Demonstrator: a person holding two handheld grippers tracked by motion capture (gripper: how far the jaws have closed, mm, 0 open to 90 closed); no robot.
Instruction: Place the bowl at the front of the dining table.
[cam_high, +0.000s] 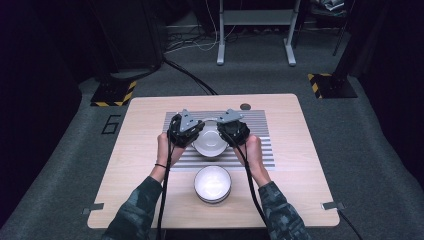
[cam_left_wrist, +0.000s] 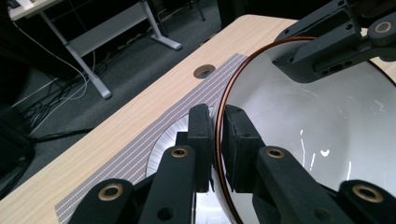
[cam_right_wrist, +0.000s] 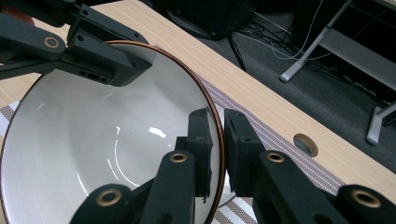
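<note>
Gripping white bowl (cam_high: 208, 141) rim: left gripper (cam_left_wrist: 215, 140), right gripper (cam_right_wrist: 218, 144), opposite sides.

Two grippers (cam_high: 186, 131) (cam_high: 233, 131) flanking bowl (cam_high: 209, 142), striped mat (cam_high: 260, 150)

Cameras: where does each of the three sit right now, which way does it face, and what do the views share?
High view: fixed above the person's side, looking forward and down on the table; both forearms, hands, the left gripper and the right gripper show.
Left gripper view: rides the left gripper, looking along its jaws, which pinch the bowl's rim; the right gripper grips the opposite rim.
Right gripper view: rides the right gripper, jaws astride the rim; the left gripper shows opposite.
Shared: the white bowl, the striped mat, the table's hole.
</note>
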